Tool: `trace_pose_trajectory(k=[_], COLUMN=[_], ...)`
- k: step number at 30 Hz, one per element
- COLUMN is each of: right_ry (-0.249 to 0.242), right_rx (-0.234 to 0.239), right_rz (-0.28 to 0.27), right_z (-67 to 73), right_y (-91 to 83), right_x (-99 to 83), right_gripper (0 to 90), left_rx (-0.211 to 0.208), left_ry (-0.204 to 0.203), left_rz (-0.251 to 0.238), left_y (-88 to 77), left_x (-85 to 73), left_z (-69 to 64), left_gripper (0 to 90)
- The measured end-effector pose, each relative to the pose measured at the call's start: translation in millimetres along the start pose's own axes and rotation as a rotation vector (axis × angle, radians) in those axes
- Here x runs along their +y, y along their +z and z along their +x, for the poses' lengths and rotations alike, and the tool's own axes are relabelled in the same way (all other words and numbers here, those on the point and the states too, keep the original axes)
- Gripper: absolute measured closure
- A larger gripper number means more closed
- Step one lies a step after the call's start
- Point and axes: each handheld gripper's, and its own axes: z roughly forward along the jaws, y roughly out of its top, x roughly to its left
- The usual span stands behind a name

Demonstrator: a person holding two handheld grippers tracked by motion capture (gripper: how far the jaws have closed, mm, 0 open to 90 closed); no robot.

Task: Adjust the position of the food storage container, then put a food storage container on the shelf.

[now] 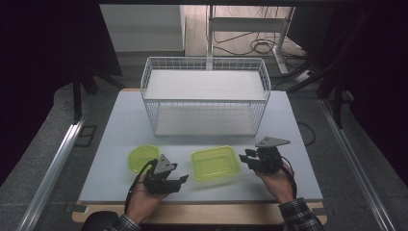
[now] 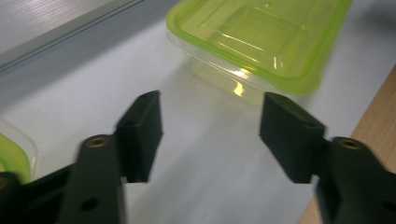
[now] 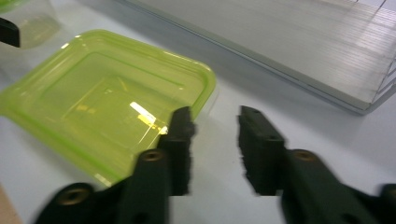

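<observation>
Table point(image 1: 120, 144), high view: pale grey top with a white wire basket point(image 1: 205, 96) standing at the far middle, holding nothing. Near the front edge lie two lime-green plastic containers: a small round container point(image 1: 140, 157) to the left and a larger rectangular container point(image 1: 215, 163) in the middle. Left gripper point(image 1: 183, 180) sits just right of the round one, jaws pointed toward the near left corner of the rectangular one. Right gripper point(image 1: 246, 160) sits just beside that container's right edge. Neither carries anything.

Left gripper view: left gripper point(image 2: 210, 135) has its jaws spread wide with bare table between them; the rectangular container point(image 2: 261, 37) lies ahead, apart from the pads. An edge of the round container point(image 2: 11, 158) appears at far left.

Right gripper view: right gripper point(image 3: 215, 140) stands partly open, nothing between the jaws. One jaw overlaps the corner of the rectangular container point(image 3: 102, 93) in the picture; whether it touches cannot be told. The basket's floor point(image 3: 303, 42) lies beyond.

Progress, as judged: both containers rest on the table outside the basket. Gripping, lifting and placing all remain, if the basket is the destination.
</observation>
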Motion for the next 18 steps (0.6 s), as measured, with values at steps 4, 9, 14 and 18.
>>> trace_pose_trajectory(k=[4, 9, 14, 18], right_ry=[-0.008, 0.018, 0.032, 0.042], right_rx=[-0.005, 0.023, 0.050, 0.046], right_rz=[0.013, 0.002, -0.003, 0.008], right_z=[1.3, -1.5, -1.7, -1.4], right_y=[-4.0, -5.2, -1.3, 2.7], right_x=[-10.3, -17.4, -16.7, -16.0], right_gripper=[34.2, 19.8, 9.0, 5.0], left_rx=[-0.011, -0.018, -0.019, -0.005], left_ry=[-0.004, 0.017, 0.054, 0.098], left_rz=[-0.008, -0.012, -0.010, -0.002], left_y=[0.0, -0.2, 1.9, -0.3], left_x=[-4.2, -7.0, -12.4, -14.5], left_z=[-1.5, -4.3, -6.1, -7.1], left_gripper=[17.0, 6.4, 3.6, 3.4])
